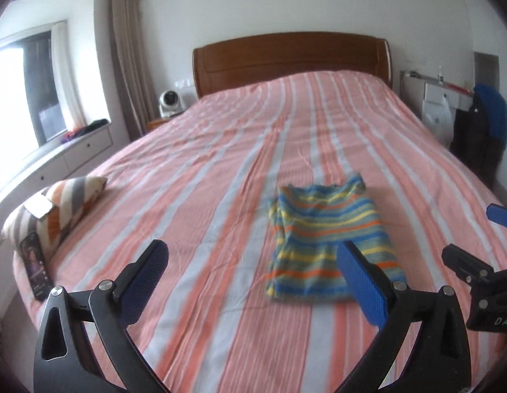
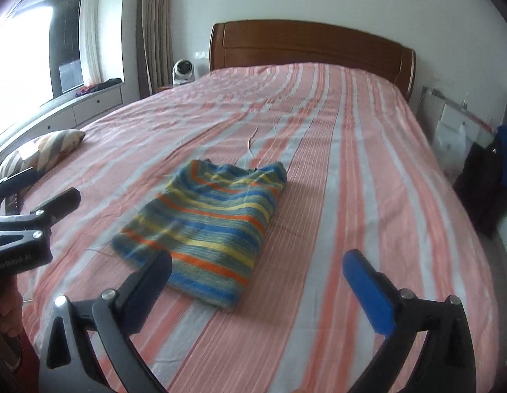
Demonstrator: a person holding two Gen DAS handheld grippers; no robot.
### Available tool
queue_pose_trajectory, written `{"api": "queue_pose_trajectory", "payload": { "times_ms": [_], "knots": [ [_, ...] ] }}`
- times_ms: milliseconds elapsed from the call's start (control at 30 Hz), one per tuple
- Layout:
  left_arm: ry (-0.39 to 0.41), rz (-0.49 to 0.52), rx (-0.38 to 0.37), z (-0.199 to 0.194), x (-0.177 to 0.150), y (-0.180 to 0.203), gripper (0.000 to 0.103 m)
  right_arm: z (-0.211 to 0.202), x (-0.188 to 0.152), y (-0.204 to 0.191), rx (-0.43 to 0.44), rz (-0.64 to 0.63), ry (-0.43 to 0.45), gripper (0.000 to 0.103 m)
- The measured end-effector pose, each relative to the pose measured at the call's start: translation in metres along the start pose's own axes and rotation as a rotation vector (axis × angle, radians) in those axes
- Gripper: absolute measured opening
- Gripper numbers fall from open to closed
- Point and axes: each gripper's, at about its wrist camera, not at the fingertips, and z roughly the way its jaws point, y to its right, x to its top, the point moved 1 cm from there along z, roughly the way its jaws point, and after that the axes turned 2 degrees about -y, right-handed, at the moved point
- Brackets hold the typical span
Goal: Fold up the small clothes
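Observation:
A small striped garment [image 1: 328, 239] in blue, yellow, orange and green lies folded into a rough rectangle on the pink striped bed; it also shows in the right wrist view [image 2: 210, 222]. My left gripper [image 1: 253, 262] is open and empty, held above the bed just short of the garment's near left edge. My right gripper [image 2: 256, 271] is open and empty, above the garment's near edge. The right gripper shows at the right edge of the left wrist view [image 1: 482, 245], and the left gripper at the left edge of the right wrist view [image 2: 33, 203].
The bed [image 1: 220, 150] has a wooden headboard [image 1: 286, 55]. A striped pillow [image 1: 56, 209] and a dark phone [image 1: 35, 265] lie at the bed's left edge. A window bench with drawers [image 1: 66, 157] stands left; a fan [image 1: 169, 100] and dark clothes [image 1: 482, 131] flank the bed.

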Motion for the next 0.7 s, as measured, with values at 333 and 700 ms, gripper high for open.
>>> {"api": "queue_pose_trajectory", "payload": {
  "times_ms": [333, 700],
  "knots": [
    [0.035, 0.024, -0.004, -0.058, -0.009, 0.002, 0.103, -0.082, -0.01, -0.018, 0.01, 0.034, 0.117, 0.103],
    [-0.042, -0.095, -0.157, -0.089, -0.026, -0.018, 0.103, -0.115, -0.032, -0.021, 0.031, 0.102, 0.078, 0.103]
  ]
}}
